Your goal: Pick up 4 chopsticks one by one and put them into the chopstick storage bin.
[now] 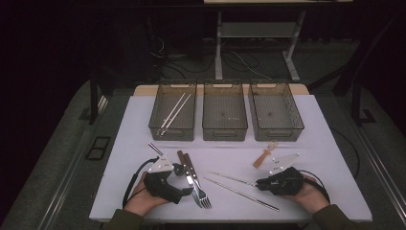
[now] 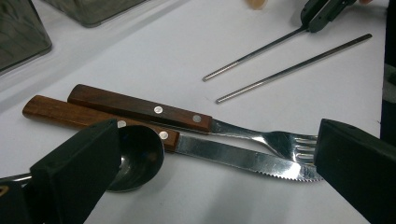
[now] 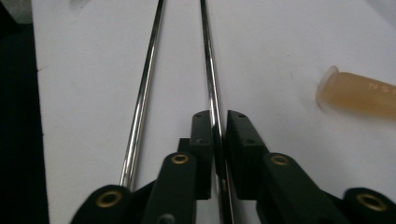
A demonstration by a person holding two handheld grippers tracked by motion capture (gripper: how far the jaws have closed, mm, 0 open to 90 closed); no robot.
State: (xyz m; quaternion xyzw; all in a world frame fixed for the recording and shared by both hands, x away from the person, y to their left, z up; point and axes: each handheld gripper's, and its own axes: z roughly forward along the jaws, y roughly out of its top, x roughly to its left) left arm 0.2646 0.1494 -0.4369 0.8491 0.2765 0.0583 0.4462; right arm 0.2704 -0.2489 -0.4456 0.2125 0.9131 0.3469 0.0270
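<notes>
My right gripper (image 3: 219, 116) is shut on a thin metal chopstick (image 3: 211, 79) lying on the white table; a second chopstick (image 3: 142, 93) lies beside it, to its left in this view. In the high view that gripper (image 1: 259, 182) holds the end of the upper chopstick (image 1: 230, 178), with the other chopstick (image 1: 242, 193) nearer the front edge. My left gripper (image 2: 212, 135) is open wide over a wooden-handled knife (image 2: 243, 158) and fork (image 2: 140, 107). A dark spoon bowl (image 2: 137, 156) sits against its left jaw.
Three smoky plastic bins stand in a row at the back; the left bin (image 1: 173, 129) holds two pale chopsticks, the middle bin (image 1: 224, 130) and right bin (image 1: 276, 130) look bare. An amber plastic piece (image 1: 263, 156) lies right of centre.
</notes>
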